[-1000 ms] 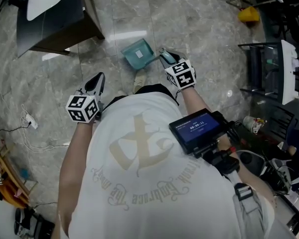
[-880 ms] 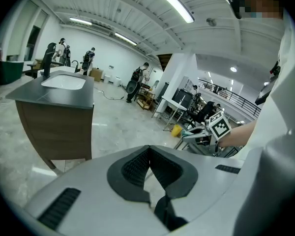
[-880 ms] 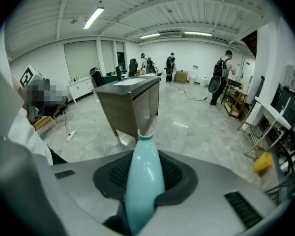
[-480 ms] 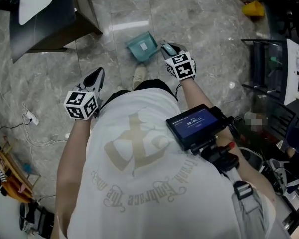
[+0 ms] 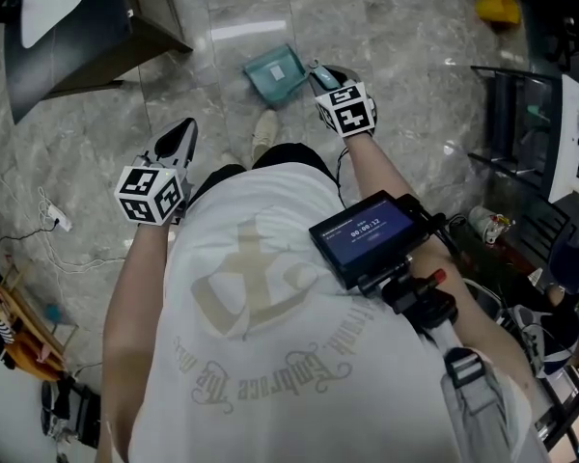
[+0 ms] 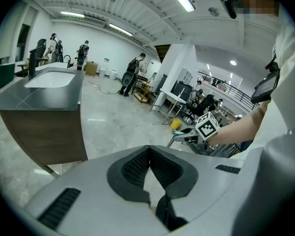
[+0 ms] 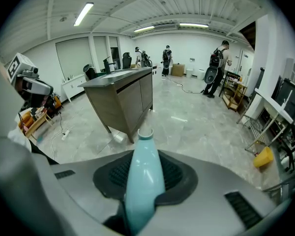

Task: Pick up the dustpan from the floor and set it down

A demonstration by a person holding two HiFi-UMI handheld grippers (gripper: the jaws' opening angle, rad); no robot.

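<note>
right gripper (image 5: pixel 321 74) clamps the teal dustpan (image 5: pixel 275 73) by its handle, low over the floor (image 5: pixel 396 27); left gripper (image 5: pixel 181 135) closed, empty. grasp made, release left; floor contact unclear.

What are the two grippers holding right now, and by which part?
The right gripper holds the teal dustpan by its handle, with the jaws clamped on it. The left gripper holds nothing; its jaws are together.

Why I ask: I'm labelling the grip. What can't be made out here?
The dustpan: head view, whether it touches the floor cannot be told.
Its pan: right gripper view, hidden below the right gripper; only the handle shows.
Text on the screen: head view, too small.
</note>
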